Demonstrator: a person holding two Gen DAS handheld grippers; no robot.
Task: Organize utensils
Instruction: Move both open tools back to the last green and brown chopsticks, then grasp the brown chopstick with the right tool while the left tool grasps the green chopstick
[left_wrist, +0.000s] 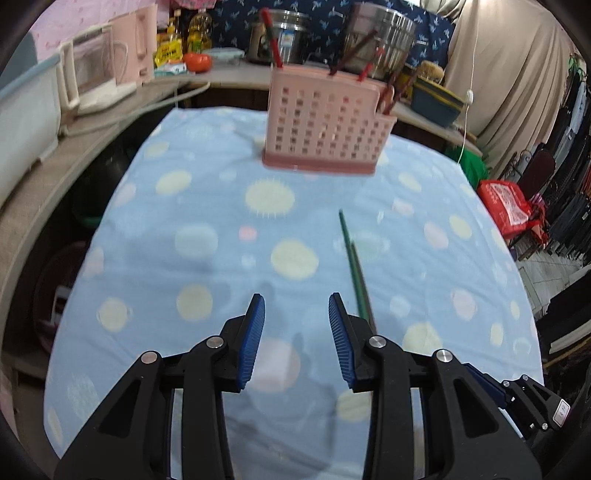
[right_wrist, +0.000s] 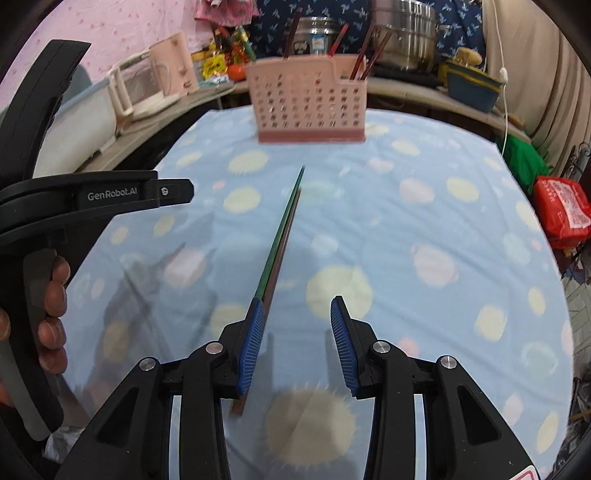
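A pink perforated utensil holder (left_wrist: 325, 122) stands at the far side of the table, with several red chopsticks sticking out of it; it also shows in the right wrist view (right_wrist: 308, 105). A pair of chopsticks (left_wrist: 354, 264), one green and one brown, lies on the blue dotted cloth (left_wrist: 184, 221). In the right wrist view the pair (right_wrist: 283, 236) runs from beside my right gripper's left finger toward the holder. My right gripper (right_wrist: 297, 310) is open over the chopsticks' near end. My left gripper (left_wrist: 296, 306) is open and empty, just left of the chopsticks.
A counter curves around the table's far side with a pink kettle (left_wrist: 136, 48), oil bottles (left_wrist: 199, 29), steel pots (left_wrist: 380, 35) and a blue basin (left_wrist: 436, 99). A red bag (left_wrist: 504, 206) and hanging clothes are on the right. The left handle (right_wrist: 44, 206) is at the right view's left.
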